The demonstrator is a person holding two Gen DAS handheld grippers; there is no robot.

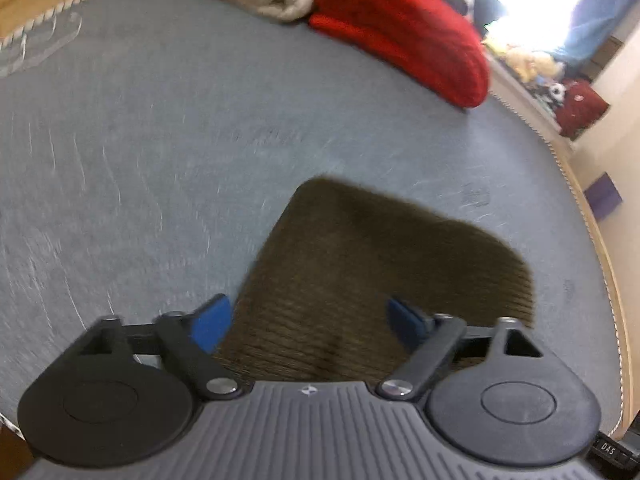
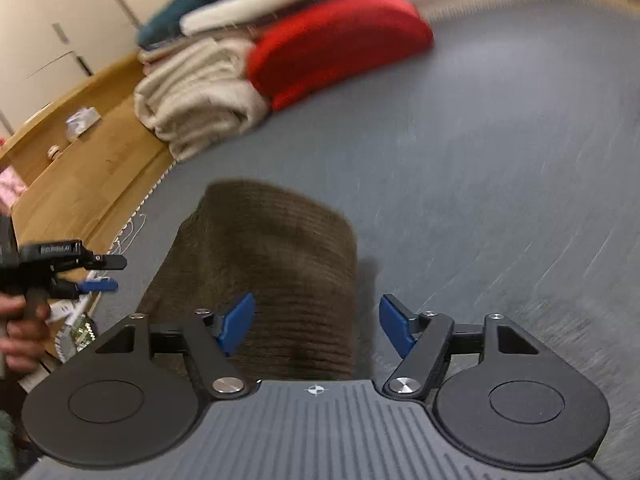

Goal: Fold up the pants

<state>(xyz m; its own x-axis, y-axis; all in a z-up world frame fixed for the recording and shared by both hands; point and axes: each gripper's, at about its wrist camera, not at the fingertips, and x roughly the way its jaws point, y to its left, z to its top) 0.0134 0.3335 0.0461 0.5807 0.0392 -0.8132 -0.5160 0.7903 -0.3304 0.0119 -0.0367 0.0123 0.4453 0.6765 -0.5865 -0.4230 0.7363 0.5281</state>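
Near the rug's (image 2: 480, 160) braided edge, folded pants (image 2: 272, 264) run lengthwise away; both claws, left (image 1: 308, 320) and right (image 2: 316, 324), gape empty.

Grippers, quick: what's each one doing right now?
Left gripper: open, holding nothing, over the folded brown pants.
Right gripper: open, holding nothing, above the pants.

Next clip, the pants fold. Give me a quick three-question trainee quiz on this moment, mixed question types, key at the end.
1. True or false: the brown pants lie folded on the grey mattress.
2. The red blanket lies next to: A) a cream blanket B) a shoe C) a book.
3. Fill in: the jaws of the right gripper stand ____.

Key: 1 true. 2 A. 3 open; the left gripper is open too, neither pressing on the pants.
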